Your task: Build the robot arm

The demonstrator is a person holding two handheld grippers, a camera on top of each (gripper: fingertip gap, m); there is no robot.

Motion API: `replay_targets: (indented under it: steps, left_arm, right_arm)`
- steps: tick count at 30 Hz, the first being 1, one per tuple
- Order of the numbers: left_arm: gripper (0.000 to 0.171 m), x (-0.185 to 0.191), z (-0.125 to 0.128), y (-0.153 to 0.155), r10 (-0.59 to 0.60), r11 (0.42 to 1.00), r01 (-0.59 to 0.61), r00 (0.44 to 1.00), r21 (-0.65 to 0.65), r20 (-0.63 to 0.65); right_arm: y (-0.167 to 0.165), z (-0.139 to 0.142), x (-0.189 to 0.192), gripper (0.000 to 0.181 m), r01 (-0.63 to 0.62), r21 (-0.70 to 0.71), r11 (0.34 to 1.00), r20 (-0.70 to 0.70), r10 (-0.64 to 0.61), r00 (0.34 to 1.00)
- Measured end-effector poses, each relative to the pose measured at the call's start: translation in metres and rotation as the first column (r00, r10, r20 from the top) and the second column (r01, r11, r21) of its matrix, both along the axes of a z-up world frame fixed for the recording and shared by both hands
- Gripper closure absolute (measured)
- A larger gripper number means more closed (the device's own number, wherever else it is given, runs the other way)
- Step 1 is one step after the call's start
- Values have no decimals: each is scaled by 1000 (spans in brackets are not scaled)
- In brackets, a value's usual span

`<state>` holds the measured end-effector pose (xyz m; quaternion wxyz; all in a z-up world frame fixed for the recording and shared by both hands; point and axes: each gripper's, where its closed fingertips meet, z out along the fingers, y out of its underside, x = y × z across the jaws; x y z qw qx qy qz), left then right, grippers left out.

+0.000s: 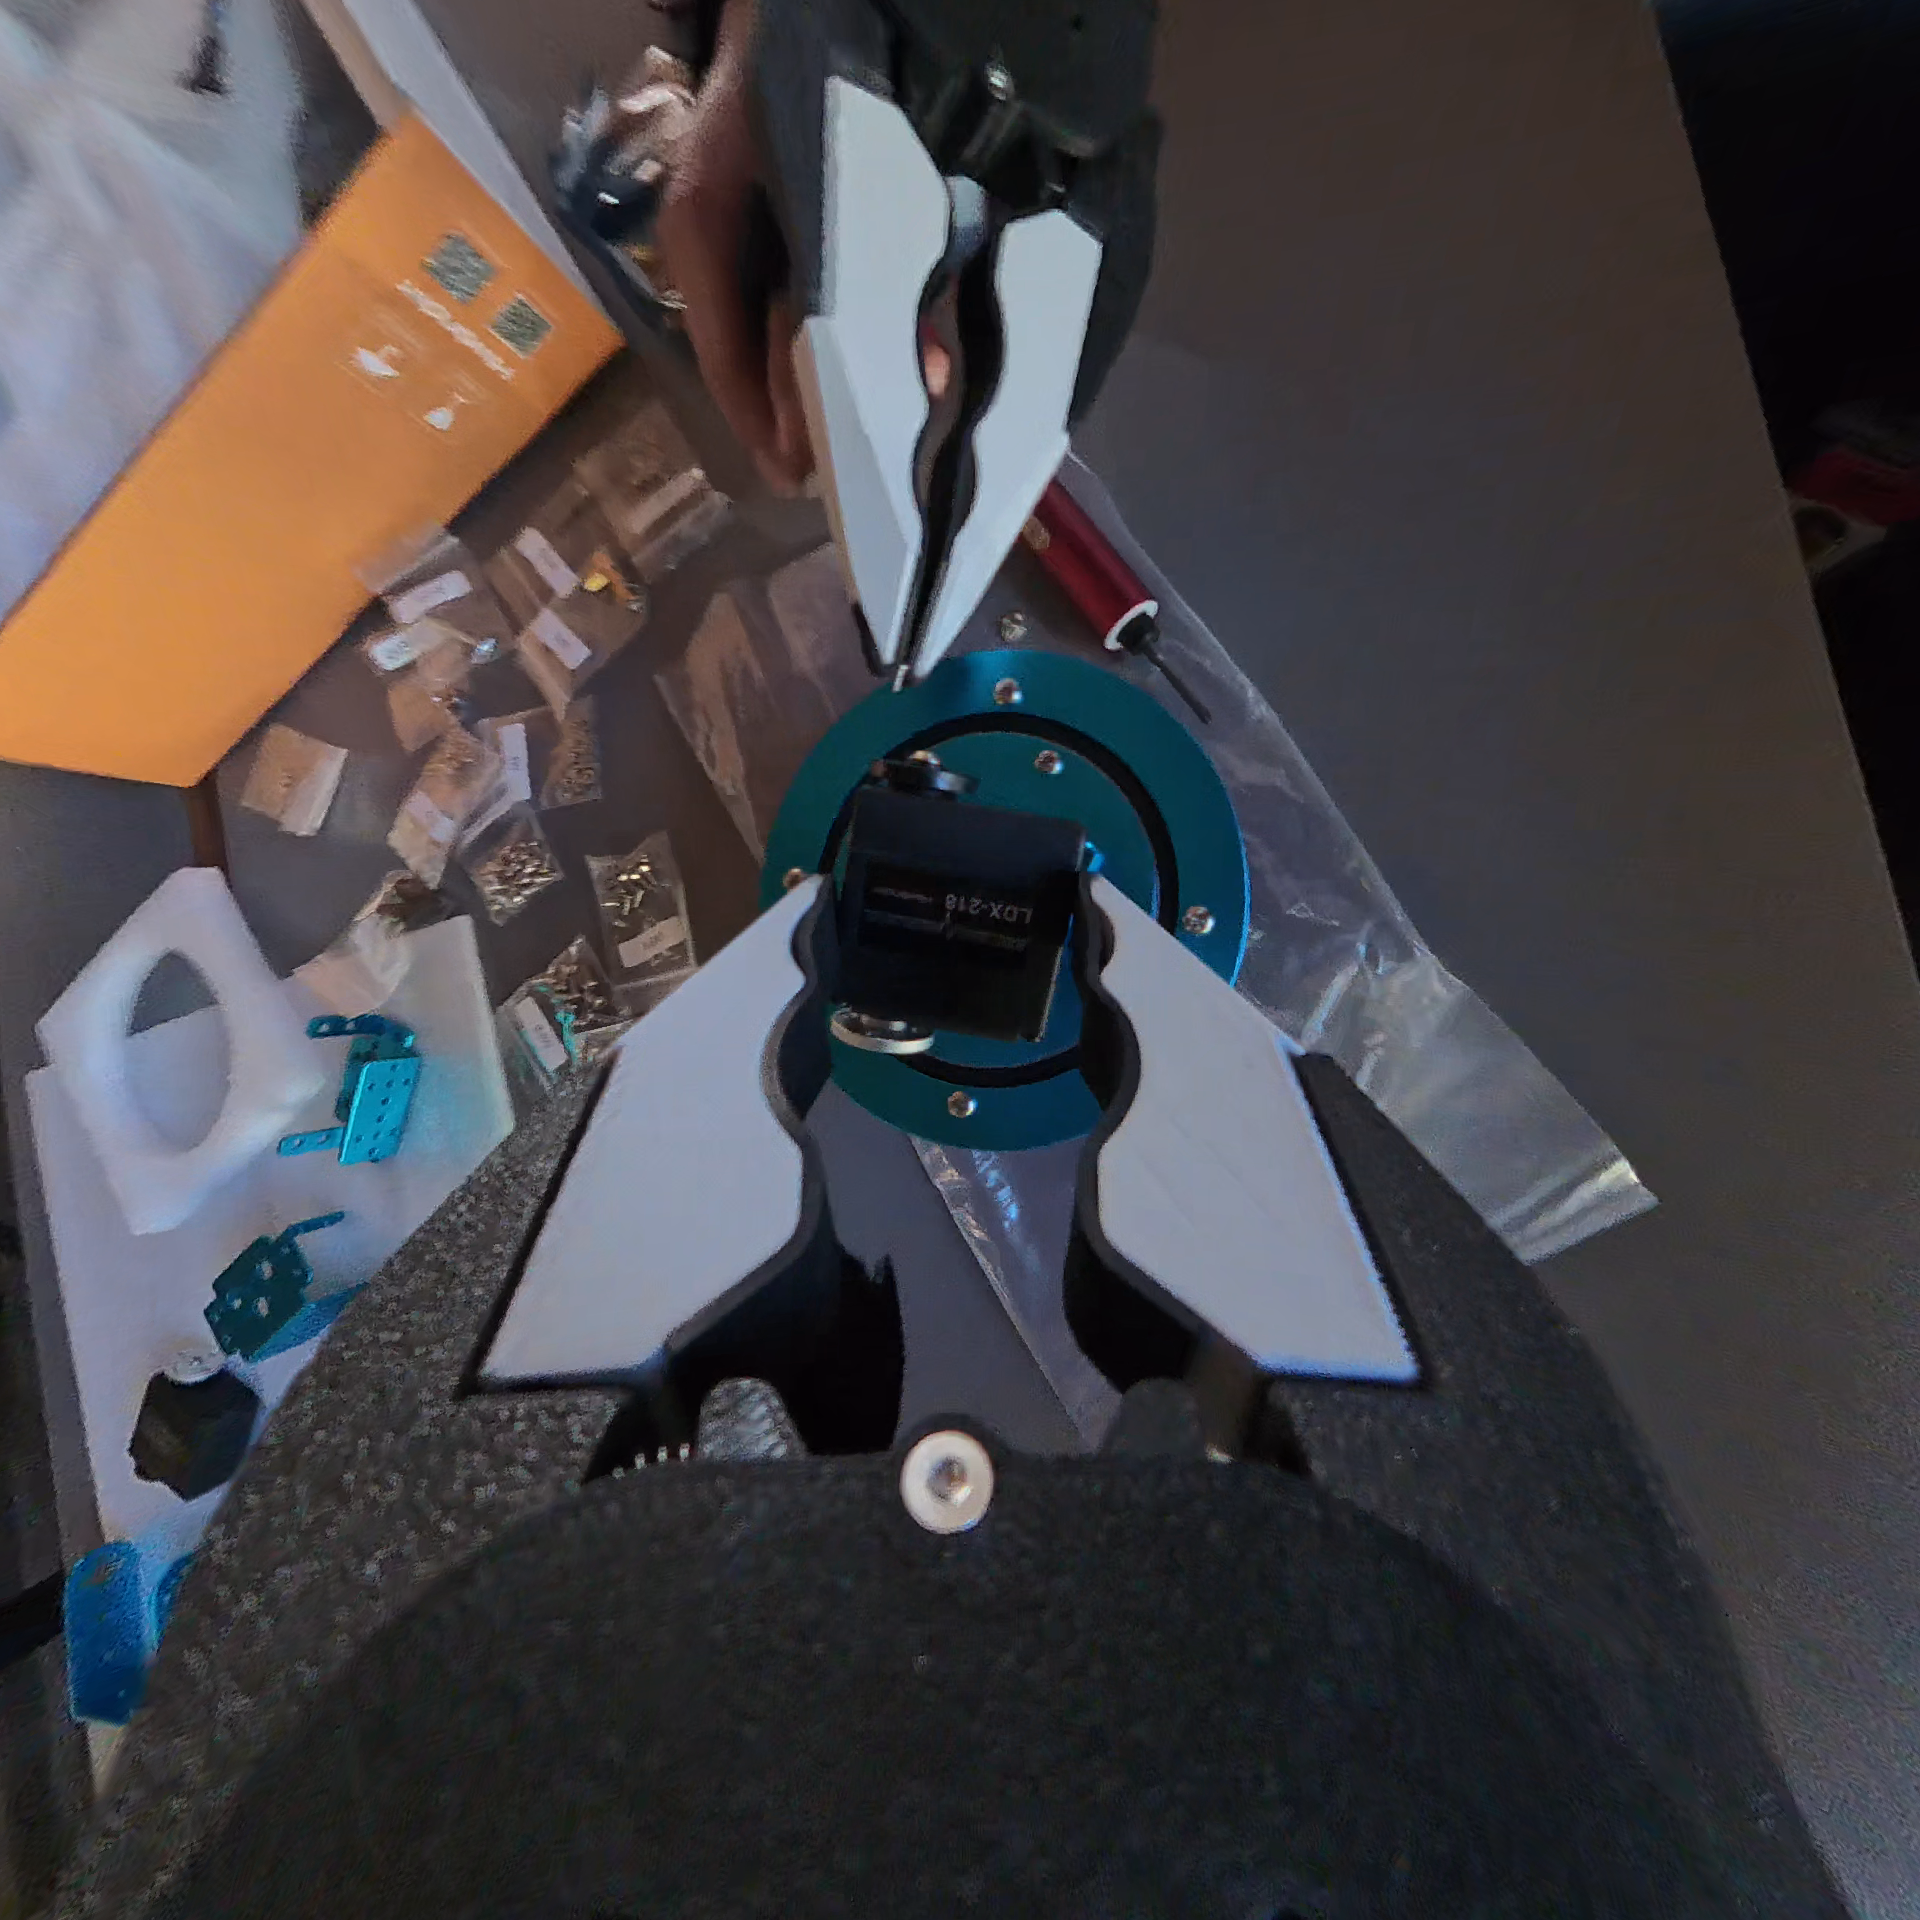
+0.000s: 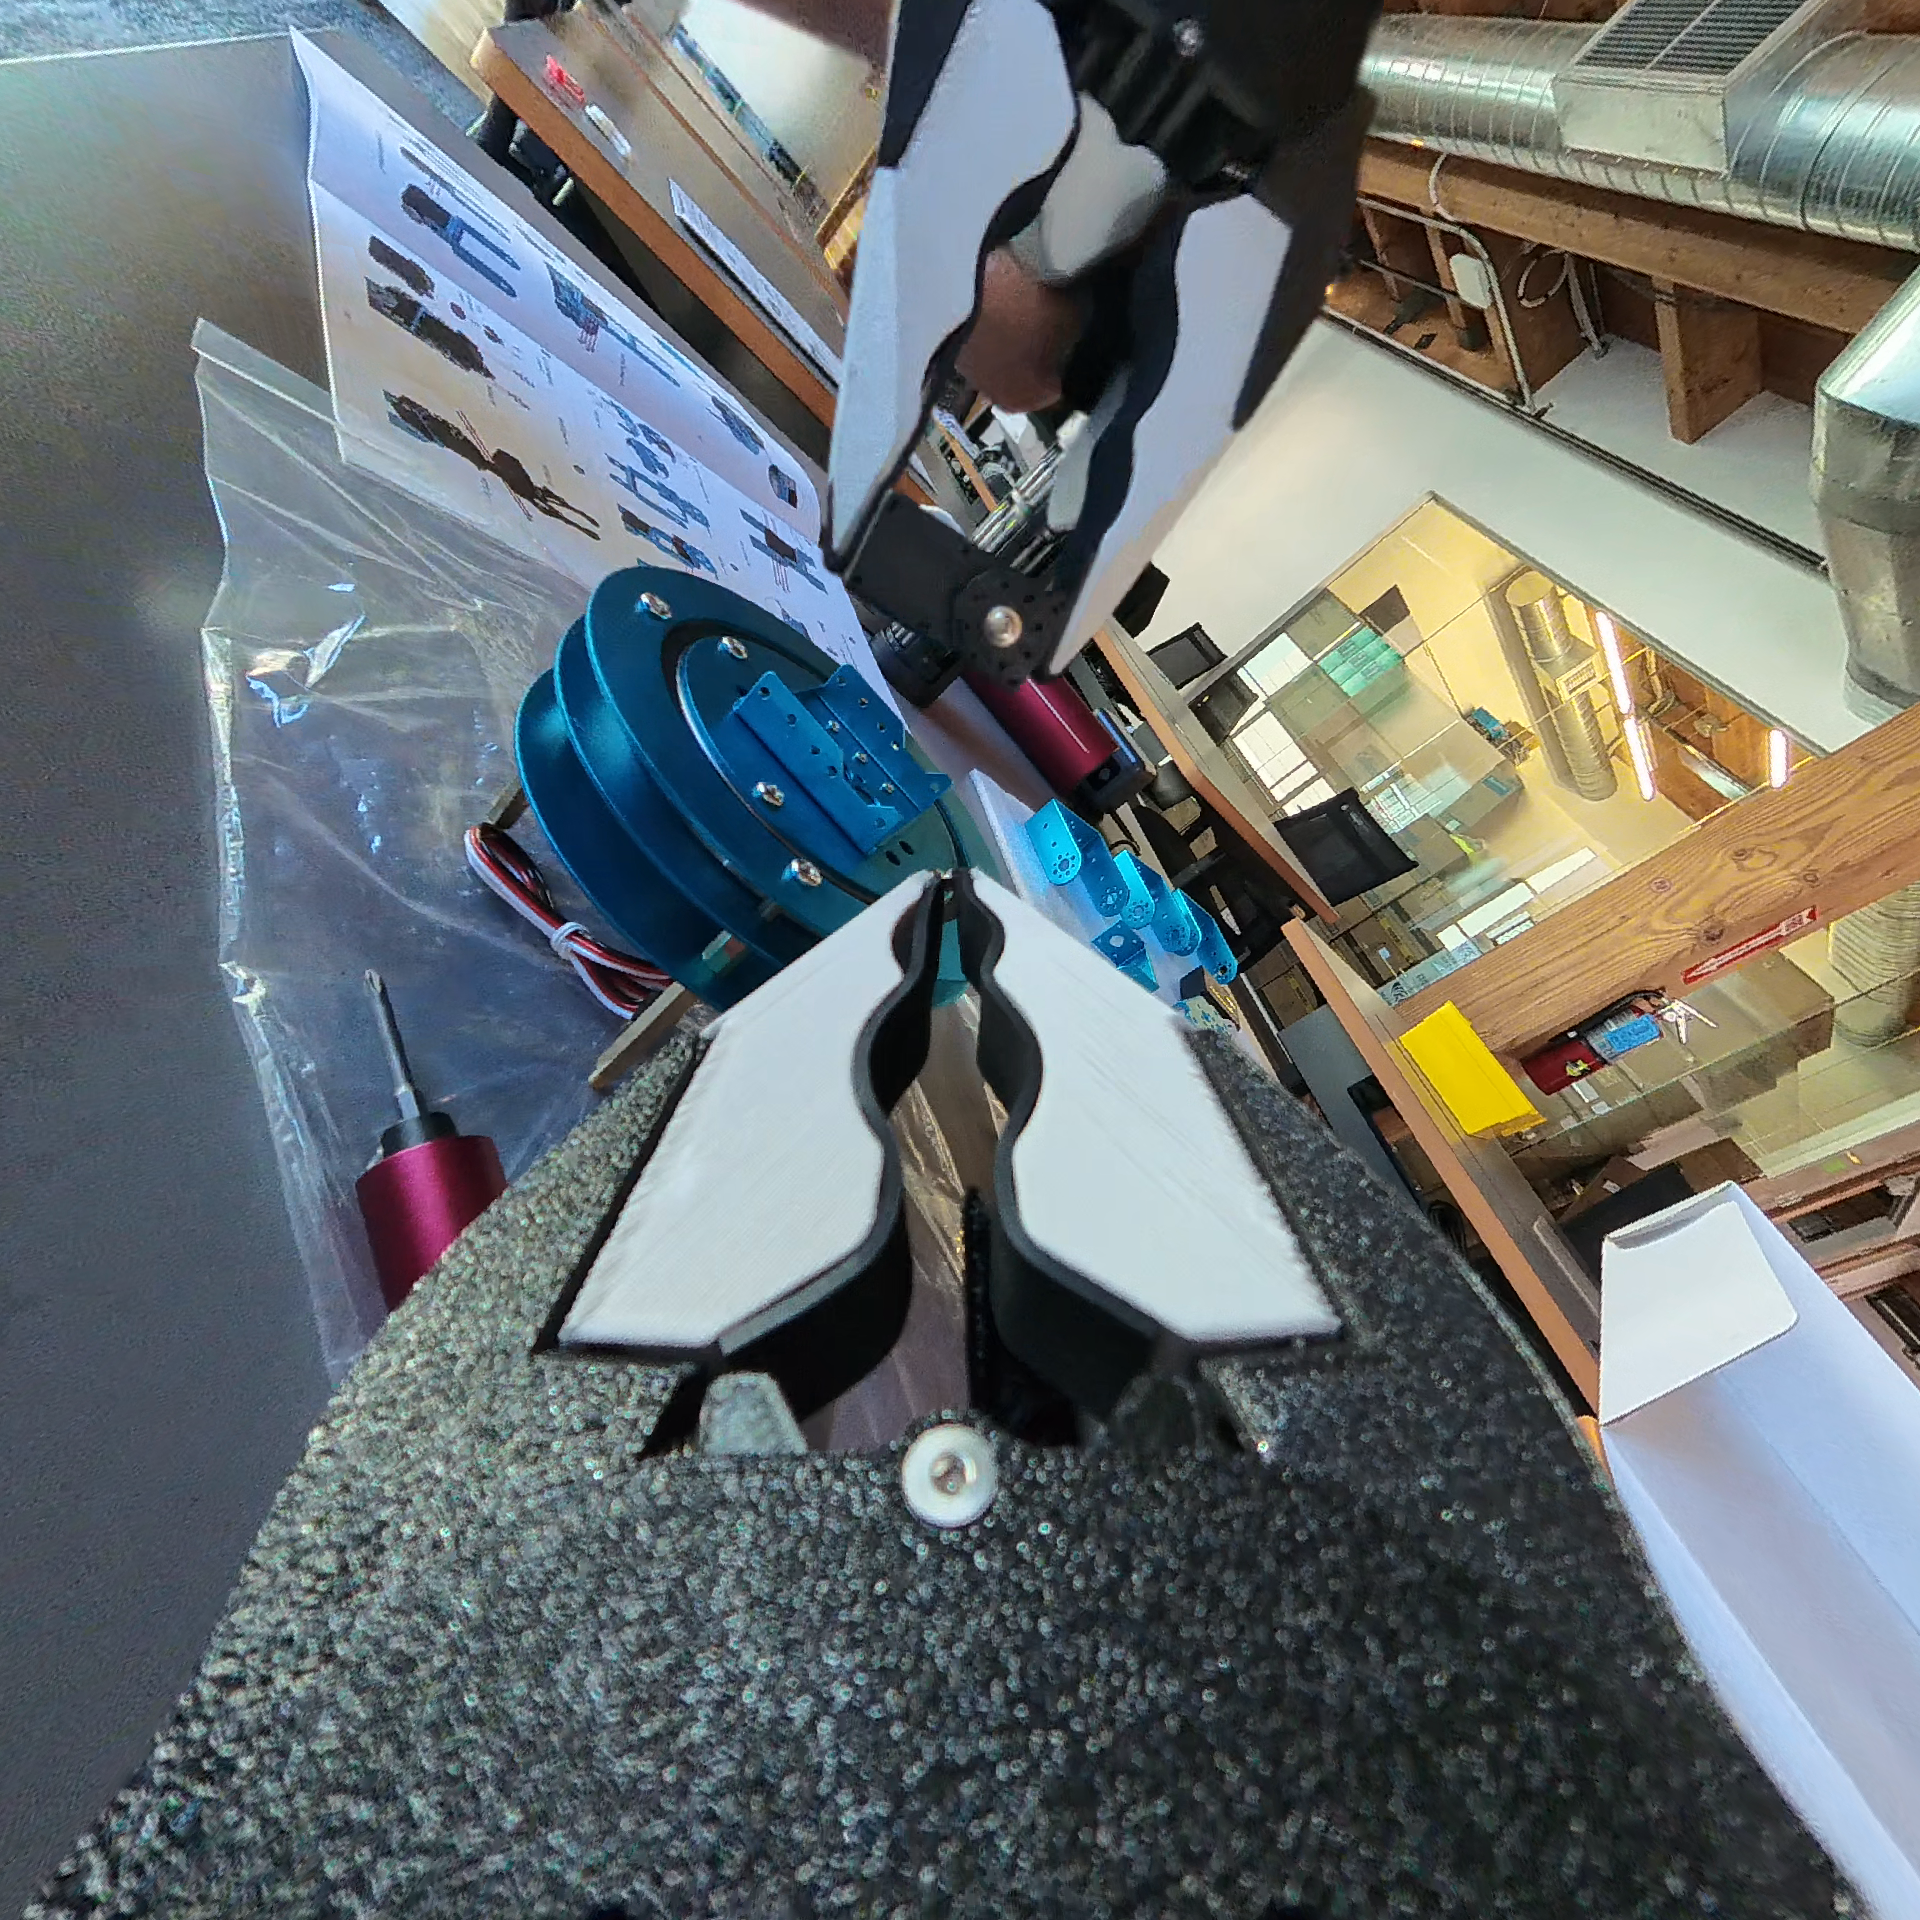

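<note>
Left gripper (image 1: pixel 951 904) fingers clamped on black servo (image 1: pixel 951 940) over blue round base (image 1: pixel 1195 831); right gripper (image 2: pixel 948 881) fingers pinched together, nothing visible between; red screwdriver (image 2: pixel 421 1153), clear bag (image 2: pixel 343 665) beside on worktop (image 2: pixel 94 623).

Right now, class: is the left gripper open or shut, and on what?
Shut on the black servo motor. In the left wrist view the left gripper has both white fingers against the servo's sides, holding it above the blue round base.

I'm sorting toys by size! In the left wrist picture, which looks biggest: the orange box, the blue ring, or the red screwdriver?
1. orange box, biggest
2. blue ring
3. red screwdriver, smallest, partly hidden behind the right gripper

The left gripper holds a black servo over the ring.
</note>
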<state>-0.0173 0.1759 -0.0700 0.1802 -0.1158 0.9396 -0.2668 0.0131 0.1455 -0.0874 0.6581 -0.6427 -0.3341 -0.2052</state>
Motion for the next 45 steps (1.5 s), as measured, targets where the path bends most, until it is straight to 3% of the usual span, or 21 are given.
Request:
replay_targets:
  steps: [8, 17, 27, 38, 45]
  left_arm:
    - [127, 3, -20, -7, -87, 973, 120, 981, 195, -172]
    - [127, 2, -26, 5, -89, 923, 169, 968, 346, -234]
    - [128, 2, -29, 6, -105, 778, 283, 939, 561, -328]
    - [127, -4, -33, 7, -49, 749, 323, 897, 578, -439]
    - [127, -2, -34, 6, -31, 757, 298, 905, 581, -424]
  right_arm:
    - [0, -1, 0, 181, -3, -3, 1000, 0, 3, 1000]
    - [0, -1, 0, 180, -6, -4, 1000, -5, 6, 1000]
    - [0, -1, 0, 180, -8, -7, 1000, -6, 8, 1000]
    - [-1, -1, -1, 180, -13, -8, 1000, -12, 13, 1000]
    - [-1, -1, -1, 180, -13, -9, 1000, -12, 12, 1000]
